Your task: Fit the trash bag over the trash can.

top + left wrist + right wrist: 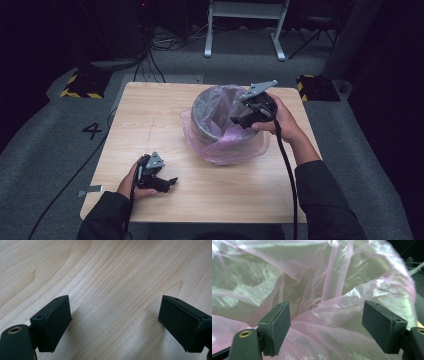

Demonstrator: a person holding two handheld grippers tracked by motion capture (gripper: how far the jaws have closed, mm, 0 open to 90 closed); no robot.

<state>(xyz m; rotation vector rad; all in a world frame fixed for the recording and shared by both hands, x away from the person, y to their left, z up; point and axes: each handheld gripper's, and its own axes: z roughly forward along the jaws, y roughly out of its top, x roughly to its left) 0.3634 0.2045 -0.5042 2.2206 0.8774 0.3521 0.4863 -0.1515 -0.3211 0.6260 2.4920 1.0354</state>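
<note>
A round grey bin (216, 111) lined with a thin pink plastic bag (235, 146) stands on the wooden table (150, 125), right of centre. My right gripper (241, 119) hovers at the bin's right rim with its jaws wide apart over the crumpled pink bag (332, 315); nothing is held between them. My left gripper (170, 184) rests low near the table's front left, far from the bin. In the left gripper view its jaws stand open (115, 325) over bare wood (112, 277).
The bag spills over the bin's sides onto the table. A small grey bracket (91, 190) sticks out at the table's front left corner. Cables, a white frame (245, 25) and yellow-black striped blocks (80, 87) lie on the floor behind.
</note>
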